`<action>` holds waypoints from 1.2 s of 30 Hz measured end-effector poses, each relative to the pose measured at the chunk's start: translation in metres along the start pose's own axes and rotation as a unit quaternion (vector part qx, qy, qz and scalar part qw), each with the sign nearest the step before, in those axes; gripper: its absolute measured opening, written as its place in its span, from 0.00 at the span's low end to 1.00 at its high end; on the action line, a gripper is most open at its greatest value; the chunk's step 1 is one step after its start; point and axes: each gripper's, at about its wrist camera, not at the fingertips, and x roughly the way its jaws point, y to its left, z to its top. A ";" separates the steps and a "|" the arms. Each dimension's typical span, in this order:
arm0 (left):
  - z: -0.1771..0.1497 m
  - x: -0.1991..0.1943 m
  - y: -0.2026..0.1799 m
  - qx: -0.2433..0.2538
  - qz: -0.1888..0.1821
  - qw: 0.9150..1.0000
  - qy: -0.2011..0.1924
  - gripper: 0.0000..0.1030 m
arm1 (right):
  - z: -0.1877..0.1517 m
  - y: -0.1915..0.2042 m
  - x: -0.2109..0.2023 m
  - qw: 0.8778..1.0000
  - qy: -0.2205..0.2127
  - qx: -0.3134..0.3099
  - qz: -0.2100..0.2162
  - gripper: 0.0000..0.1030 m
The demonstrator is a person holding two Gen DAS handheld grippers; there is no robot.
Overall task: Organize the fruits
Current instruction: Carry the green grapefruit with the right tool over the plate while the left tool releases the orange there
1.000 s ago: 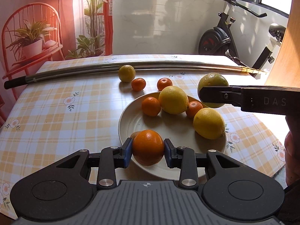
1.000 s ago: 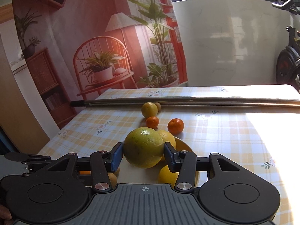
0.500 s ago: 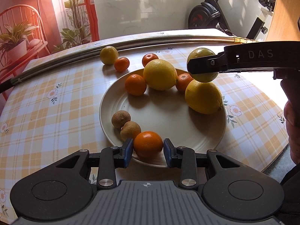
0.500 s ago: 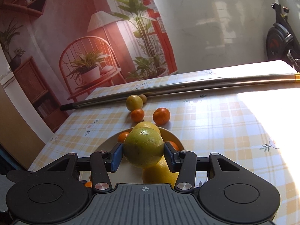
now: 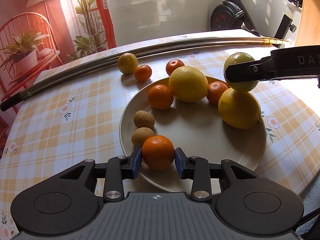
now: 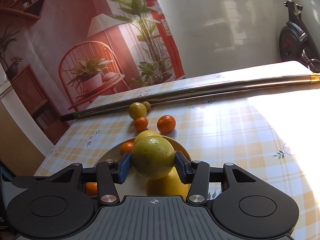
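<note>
Fruit crowds a white plate [image 5: 250,156] on a desk [image 5: 60,120] covered in yellow check cloth, as two hand-held grippers each bring in one more piece. At lower centre of the left wrist view, the left gripper [image 5: 158,160] is closed on a small orange [image 5: 158,152], which sits at the plate's near rim, touching one of two small brown fruits [image 5: 143,134]. At the right edge of that frame, the right gripper [image 6: 153,163] clamps a greenish-yellow citrus [image 5: 240,64] directly above a large lemon [image 5: 239,110] on the plate's right side; the two fruits appear to touch, or very nearly.

That stacking is what the next move turns on: released where it hangs, the citrus would likely roll off the lemon, so it probably needs shifting toward the bare middle of the plate, to lower left of it in the left wrist view.

Three fruits remain off the plate in the upper centre of the frame, near a long metal pole [image 5: 180,44]: a small yellow citrus [image 5: 127,63] and two tangerines [image 5: 143,73]. They lie well beyond both grippers, which are full.
</note>
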 end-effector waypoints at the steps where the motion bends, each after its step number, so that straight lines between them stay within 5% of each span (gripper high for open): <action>1: 0.001 0.002 0.001 0.002 0.002 1.000 -0.001 0.37 | 0.000 0.000 0.000 1.000 0.000 0.001 -0.001 0.43; 13: 0.005 0.012 0.002 0.011 0.007 1.000 -0.011 0.38 | -0.001 0.002 0.002 1.000 0.001 0.000 -0.002 0.43; 16: 0.004 0.010 0.002 0.010 -0.008 1.000 -0.015 0.51 | -0.002 0.002 0.002 1.000 0.001 0.000 -0.001 0.43; 21: 0.000 0.005 -0.001 0.012 -0.004 1.000 -0.028 0.53 | -0.002 0.002 0.002 1.000 0.001 -0.001 -0.001 0.43; 36: 0.006 -0.031 0.043 -0.127 0.029 0.988 -0.080 0.67 | -0.001 0.006 0.003 1.000 0.005 -0.016 0.000 0.43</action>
